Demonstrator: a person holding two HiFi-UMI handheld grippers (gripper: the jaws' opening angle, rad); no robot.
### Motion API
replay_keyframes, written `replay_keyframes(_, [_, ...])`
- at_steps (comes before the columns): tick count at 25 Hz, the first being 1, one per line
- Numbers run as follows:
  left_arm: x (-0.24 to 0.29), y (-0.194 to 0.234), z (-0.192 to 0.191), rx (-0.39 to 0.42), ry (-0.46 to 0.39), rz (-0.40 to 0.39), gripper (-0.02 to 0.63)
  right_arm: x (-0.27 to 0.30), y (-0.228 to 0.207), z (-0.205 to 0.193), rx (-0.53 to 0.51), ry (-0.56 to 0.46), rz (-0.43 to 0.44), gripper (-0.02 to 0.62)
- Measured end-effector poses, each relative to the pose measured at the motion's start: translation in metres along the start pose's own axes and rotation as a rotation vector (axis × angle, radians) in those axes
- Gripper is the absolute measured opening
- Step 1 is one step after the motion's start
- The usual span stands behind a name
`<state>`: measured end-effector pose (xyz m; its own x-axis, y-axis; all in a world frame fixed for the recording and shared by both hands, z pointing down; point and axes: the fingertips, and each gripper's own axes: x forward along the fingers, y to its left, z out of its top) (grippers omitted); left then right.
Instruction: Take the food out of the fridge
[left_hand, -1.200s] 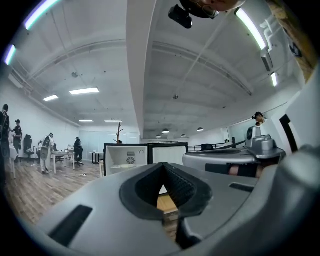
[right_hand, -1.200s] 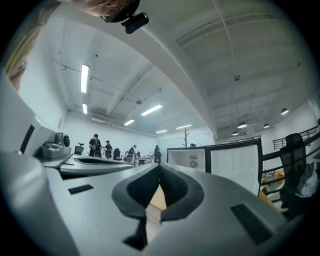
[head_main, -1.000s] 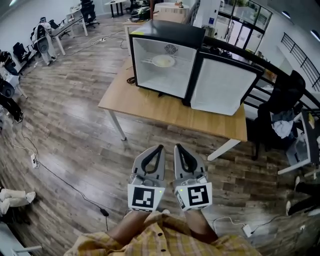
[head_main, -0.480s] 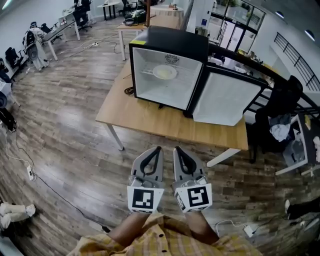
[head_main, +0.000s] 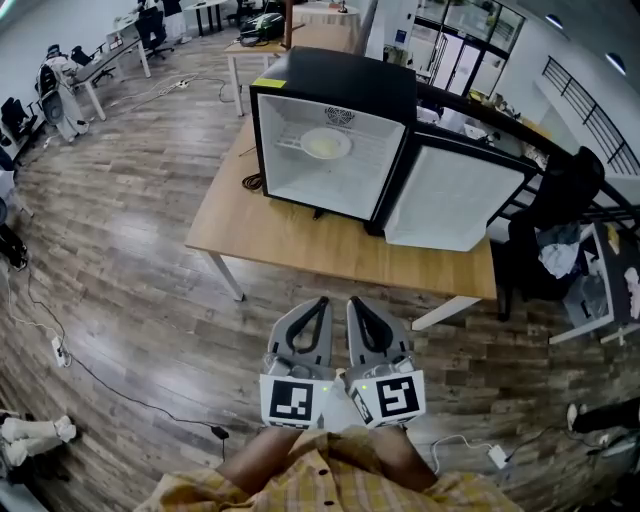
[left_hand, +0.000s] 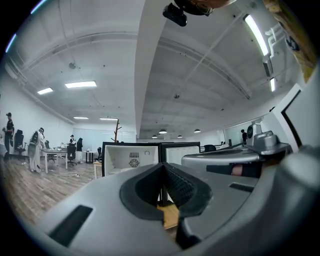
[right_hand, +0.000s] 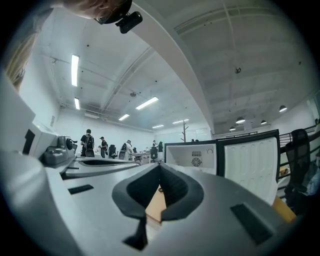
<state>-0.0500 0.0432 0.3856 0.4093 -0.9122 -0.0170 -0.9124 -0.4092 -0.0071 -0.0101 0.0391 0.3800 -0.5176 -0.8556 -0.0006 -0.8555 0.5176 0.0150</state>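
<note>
Food: a pale round portion is seen on the upper shelf inside the fridge, apparently in a shallow dish. What kind of food it is cannot be told from this far away.
Fridge: a small black cabinet is stood on the wooden surface, and its white interior is lit.
Door: it is swung wide to the right, so the opening is left clear.
Left gripper: it is held low over the wooden floor, well apart from the surface, and is pointed level toward the fridge. The jaws are pressed together and nothing is caught between them, as is plain in the left gripper view.
Right gripper: it is carried just beside the left one and aimed the same way. Its jaws are likewise closed on nothing.
Done so far: the door is already open and the food is exposed. Nothing has been touched or lifted.
Left to do: almost the whole task is judged to remain. The surface must be reached, a pair of jaws parted, the dish gripped, and the food drawn off the shelf and out of the cabinet.
Stage: the approach is judged to be under way and no grasp has been started.
Care needed: the dish is judged likely to tip if it is pulled by one edge.
</note>
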Motion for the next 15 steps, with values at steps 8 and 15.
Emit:
replay_keyframes(8, [0.039, 0.007, 0.002, 0.056, 0.002, 0.003, 0.008, 0.033, -0.031, 0.002, 0.019, -0.02, 0.013, 0.006])
replay_keyframes(15, [0.09, 0.024, 0.005, 0.042, 0.007, 0.048, 0.008, 0.073, -0.063, 0.003, 0.024, -0.021, 0.048, 0.006])
